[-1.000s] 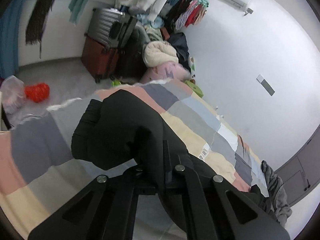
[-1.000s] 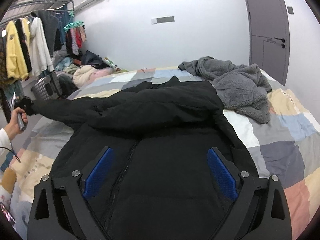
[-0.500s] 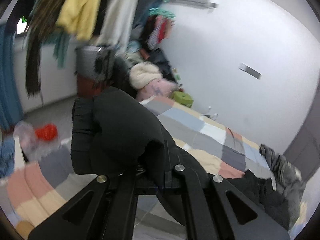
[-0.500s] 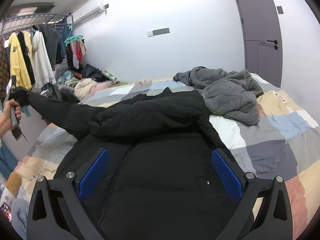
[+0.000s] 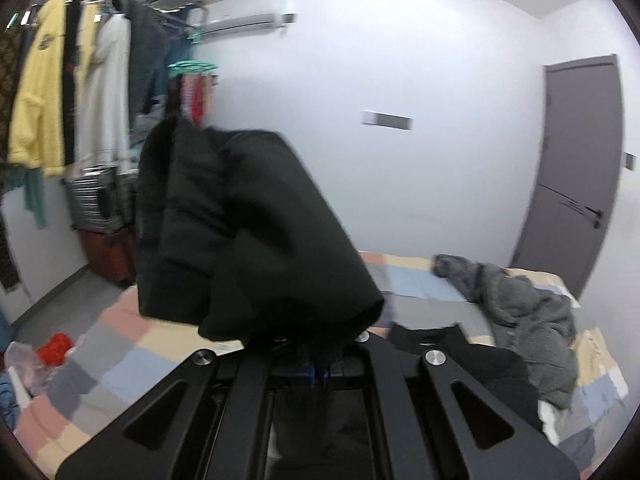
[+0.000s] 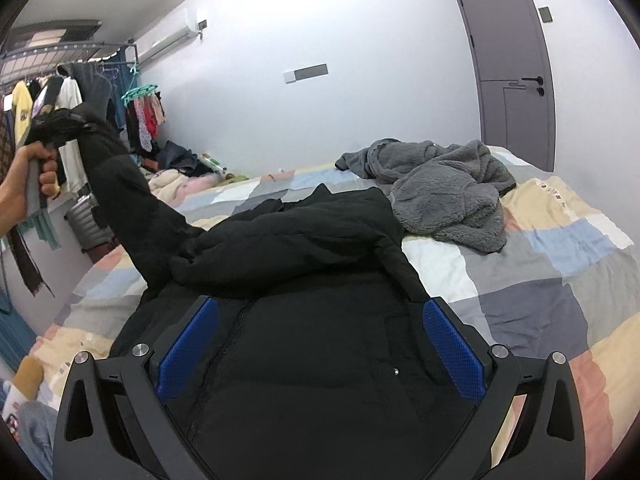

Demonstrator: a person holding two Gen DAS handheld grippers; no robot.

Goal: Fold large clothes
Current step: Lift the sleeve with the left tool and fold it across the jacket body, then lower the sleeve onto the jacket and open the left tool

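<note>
Patchwork bed (image 6: 560, 240): black jacket (image 6: 320, 340), grey fleece (image 6: 452, 200)

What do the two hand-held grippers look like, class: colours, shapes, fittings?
Right gripper: black angular frame with cut-out slots, round silver bolts, two blue textured pads. Left gripper: the same black frame, silver bolts, a sliver of blue between its fingers. No sleeve or cable is visible.

Right claw (image 6: 320, 354) wide open over black jacket (image 6: 320, 360); sleeve (image 6: 132, 204) raised left.

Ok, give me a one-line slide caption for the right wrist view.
Left gripper lifts the black jacket's sleeve off the patchwork bed while the open right gripper hovers over the jacket body.
</note>
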